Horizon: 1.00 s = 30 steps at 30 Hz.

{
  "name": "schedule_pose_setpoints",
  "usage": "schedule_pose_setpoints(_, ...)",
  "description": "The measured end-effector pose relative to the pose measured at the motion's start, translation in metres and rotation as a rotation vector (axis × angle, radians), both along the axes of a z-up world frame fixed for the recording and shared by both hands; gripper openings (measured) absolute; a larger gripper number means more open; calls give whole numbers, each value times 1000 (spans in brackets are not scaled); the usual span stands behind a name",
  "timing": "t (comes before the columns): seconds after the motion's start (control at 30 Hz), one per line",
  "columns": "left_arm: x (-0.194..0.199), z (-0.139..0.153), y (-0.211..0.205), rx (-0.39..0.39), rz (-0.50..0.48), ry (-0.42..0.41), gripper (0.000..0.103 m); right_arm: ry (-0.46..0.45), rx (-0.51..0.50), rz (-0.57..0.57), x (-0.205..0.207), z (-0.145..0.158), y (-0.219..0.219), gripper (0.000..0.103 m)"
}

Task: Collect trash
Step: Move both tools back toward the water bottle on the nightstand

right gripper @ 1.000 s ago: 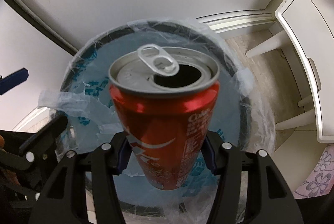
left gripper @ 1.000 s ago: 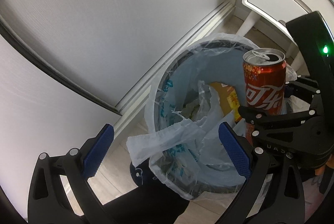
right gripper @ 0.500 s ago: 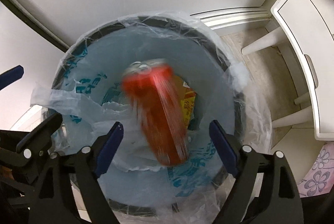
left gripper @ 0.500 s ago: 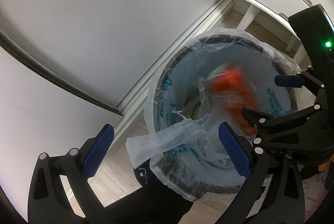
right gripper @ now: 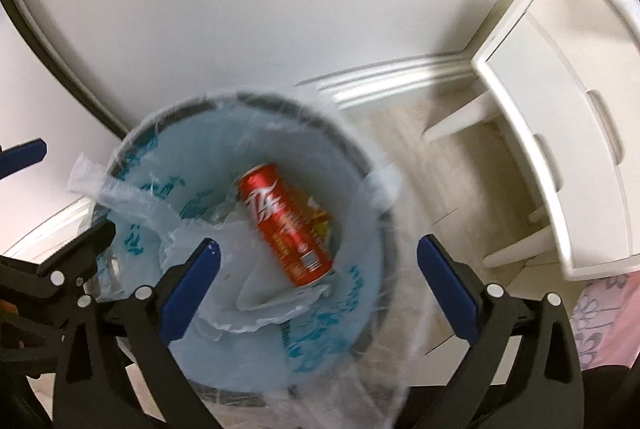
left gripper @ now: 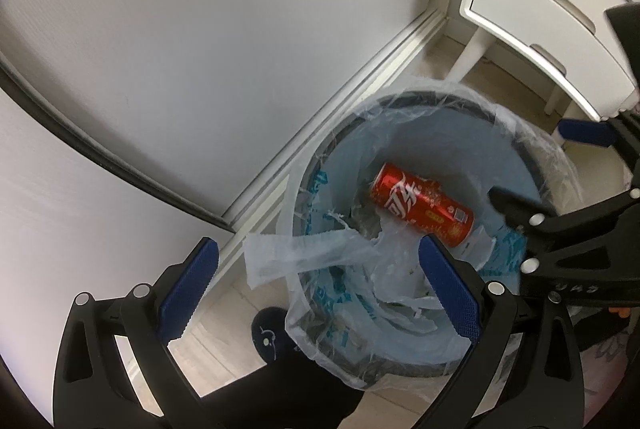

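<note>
Since a second ago the red can has left the right gripper and dropped: left wrist view shows it on its side on the rubbish inside the lined bin, just ahead of and below the left gripper, whose jaws stand wide apart, empty, over the near rim, likely waiting. Right wrist view: right gripper hangs above the bin, jaws opening with nothing between them, can lying well below between the fingers' line, so the drop looks done.
</note>
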<state>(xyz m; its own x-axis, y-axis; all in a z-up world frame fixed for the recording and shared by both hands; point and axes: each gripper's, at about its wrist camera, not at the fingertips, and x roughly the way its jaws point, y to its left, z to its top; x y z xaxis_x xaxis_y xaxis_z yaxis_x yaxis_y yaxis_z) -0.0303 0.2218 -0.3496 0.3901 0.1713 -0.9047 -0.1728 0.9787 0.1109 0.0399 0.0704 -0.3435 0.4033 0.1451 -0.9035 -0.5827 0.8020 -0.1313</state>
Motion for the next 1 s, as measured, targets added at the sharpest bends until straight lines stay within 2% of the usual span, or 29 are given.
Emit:
schedule_pose_setpoints(0.17, 0, 26, 1, 22, 9, -57, 97, -84, 45, 10, 0, 34, -10, 96)
schedule_pose_setpoints(0.4, 12, 79, -5, 39, 8, -148, 97, -212, 136, -10, -4, 104, -27, 96)
schedule_pose_setpoints(0.77, 40, 180, -54, 106, -105, -285, 97, -344, 245, -137, -2, 191, -90, 96)
schedule_pose_setpoints(1.0, 66, 227, -97, 82, -194, -349, 97, -444, 295, -239, 1, 238, -146, 96)
